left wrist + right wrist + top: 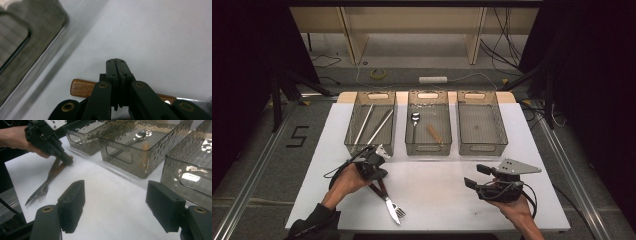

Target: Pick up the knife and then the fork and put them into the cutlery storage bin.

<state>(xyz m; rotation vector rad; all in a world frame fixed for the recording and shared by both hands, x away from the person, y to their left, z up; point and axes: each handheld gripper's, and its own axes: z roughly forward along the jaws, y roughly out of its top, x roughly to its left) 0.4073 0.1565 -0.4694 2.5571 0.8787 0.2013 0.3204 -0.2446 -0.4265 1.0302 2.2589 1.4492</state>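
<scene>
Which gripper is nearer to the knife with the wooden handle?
Left. The left gripper is right at the knife handle; the right gripper is far across the table.

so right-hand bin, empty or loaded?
Empty. The high view shows the right bin with a bare floor, while the middle bin holds a spoon and a wooden-handled piece.

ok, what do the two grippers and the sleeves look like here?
Both grippers are black, with blocky rectangular pads on linkage arms with brass-coloured pivot pins. The right gripper carries a grey three-cornered plate with dark dots; a black cable loops behind it. The left gripper trails a black cable too. A dark sleeve covers the left forearm.
</scene>
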